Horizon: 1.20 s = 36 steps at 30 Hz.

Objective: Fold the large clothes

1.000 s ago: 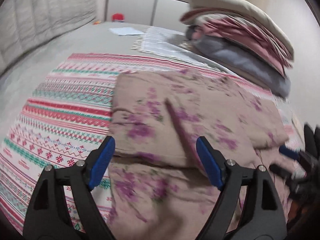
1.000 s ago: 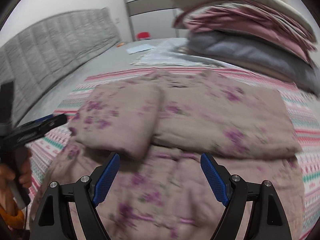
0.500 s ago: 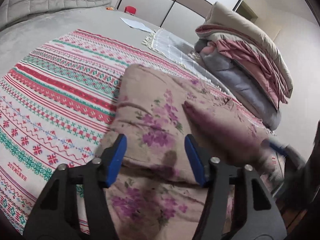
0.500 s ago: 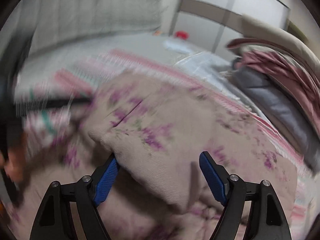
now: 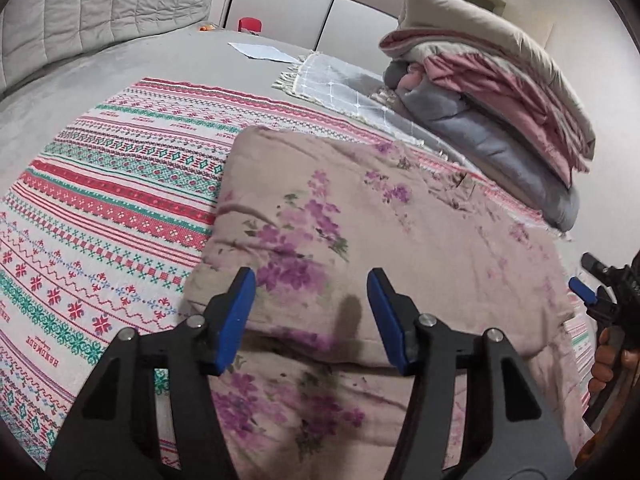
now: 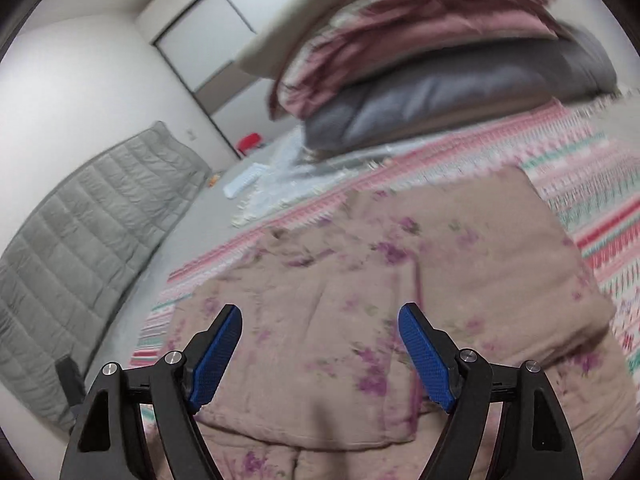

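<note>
Since a second ago my left gripper (image 5: 311, 316) has narrowed its jaws to about half spread, and my right gripper (image 6: 320, 354) has rolled and swung across, so the stacked bedding (image 6: 440, 64) now fills its upper view. The floral garment (image 5: 360, 240) lies folded on the striped blanket (image 5: 112, 200), directly ahead of and beneath both tools. Both pairs of jaws stand apart over the cloth, pinching nothing. My right hand (image 5: 610, 360) shows at the left camera's far right edge.
</note>
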### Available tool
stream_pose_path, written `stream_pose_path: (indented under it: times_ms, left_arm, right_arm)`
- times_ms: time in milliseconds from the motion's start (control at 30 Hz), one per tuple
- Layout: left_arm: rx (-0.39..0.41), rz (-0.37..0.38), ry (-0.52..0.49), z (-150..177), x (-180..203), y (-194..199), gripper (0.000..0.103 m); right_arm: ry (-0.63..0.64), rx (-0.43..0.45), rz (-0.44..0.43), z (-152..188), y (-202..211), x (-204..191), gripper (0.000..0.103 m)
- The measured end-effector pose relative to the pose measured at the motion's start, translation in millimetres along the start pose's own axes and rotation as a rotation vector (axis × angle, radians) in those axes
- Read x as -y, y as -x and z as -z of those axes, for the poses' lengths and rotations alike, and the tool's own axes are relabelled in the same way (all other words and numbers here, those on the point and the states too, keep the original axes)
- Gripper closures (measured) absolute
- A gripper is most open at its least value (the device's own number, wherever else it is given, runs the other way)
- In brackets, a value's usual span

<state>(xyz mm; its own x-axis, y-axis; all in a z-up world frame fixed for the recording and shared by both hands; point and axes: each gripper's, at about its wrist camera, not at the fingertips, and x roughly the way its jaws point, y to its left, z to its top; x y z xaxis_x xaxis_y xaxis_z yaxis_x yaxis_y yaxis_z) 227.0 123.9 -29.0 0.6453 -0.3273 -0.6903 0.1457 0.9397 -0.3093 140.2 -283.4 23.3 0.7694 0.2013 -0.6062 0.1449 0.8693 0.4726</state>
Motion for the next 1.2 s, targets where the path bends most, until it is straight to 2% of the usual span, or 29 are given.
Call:
stream_pose_path:
  times_ms: [67, 133, 167, 200, 233, 267, 300, 367, 433, 533, 633, 700, 733, 867, 967, 1033, 1100, 1200]
  left_arm:
    - [-0.002, -0.011, -0.018, 0.5, 6.1, -0.7, 0.043]
    - [0.002, -0.012, -0.027, -0.2, 11.1, -0.5, 0.043]
    - [0.004, -0.011, -0.027, -0.8, 12.8, -0.3, 0.043]
    - [0.008, -0.009, -0.027, -1.3, 14.1, -0.2, 0.043]
    - [0.024, -0.010, -0.026, -1.5, 15.4, 1.2, 0.043]
    - [0.048, -0.008, -0.026, -1.5, 16.3, 3.2, 0.043]
    - [0.068, -0.005, -0.026, -1.2, 17.0, 5.0, 0.043]
    - [0.096, 0.003, -0.024, -1.4, 19.0, 6.5, 0.043]
    - [0.093, 0.011, -0.030, -0.3, 22.4, 4.3, 0.043]
    - [0.034, -0.010, -0.068, 4.6, 31.2, -10.3, 0.043]
    - [-0.060, -0.091, -0.155, 16.6, 44.0, -34.1, 0.043]
    - [-0.061, -0.127, -0.209, 21.9, 51.0, -39.3, 0.043]
    - [-0.060, -0.139, -0.226, 22.4, 53.5, -40.1, 0.043]
    - [-0.065, -0.128, -0.201, 18.3, 49.8, -36.7, 0.043]
    - [-0.078, -0.136, -0.179, 13.2, 51.6, -26.7, 0.039]
    - [-0.079, -0.143, -0.158, 12.6, 51.7, -17.2, 0.026]
    - [-0.079, -0.150, -0.127, 13.8, 53.8, -9.8, 0.019]
    - [-0.094, -0.150, -0.101, 19.7, 62.5, 4.5, 0.017]
  right_arm:
    - [0.041, -0.059, 0.050, 6.1, -18.4, 0.1, 0.021]
    - [0.108, -0.112, 0.152, 15.9, -38.2, -3.9, 0.022]
    - [0.144, -0.135, 0.215, 21.7, -50.1, -7.0, 0.031]
    - [0.173, -0.143, 0.255, 25.4, -57.7, -10.0, 0.047]
    - [0.192, -0.138, 0.274, 27.4, -60.1, -13.8, 0.054]
    - [0.210, -0.130, 0.280, 27.4, -59.8, -18.8, 0.081]
    - [0.252, -0.115, 0.271, 23.0, -57.2, -27.4, 0.085]
    - [0.301, -0.050, 0.264, 13.4, -44.7, -38.9, 0.085]
    - [0.340, 0.044, 0.221, -3.7, -22.0, -52.2, 0.085]
    - [0.391, 0.098, 0.265, -21.0, -14.4, -58.1, 0.085]
    - [0.374, 0.029, 0.392, -24.2, -43.6, -36.7, 0.078]
    - [0.335, -0.117, 0.470, -13.2, -76.5, -12.6, 0.071]
    - [0.327, -0.172, 0.479, -8.6, -89.0, -3.9, 0.069]
    - [0.399, -0.112, 0.514, -0.5, -85.5, -3.6, 0.049]
    - [0.330, -0.116, 0.458, -9.9, -64.7, 0.0, 0.047]
    - [0.301, -0.104, 0.430, -14.3, -46.5, 3.2, 0.043]
    - [0.289, -0.078, 0.405, -13.4, -23.4, 1.0, 0.034]
    - [0.281, -0.052, 0.373, -6.4, 15.2, -5.5, 0.030]
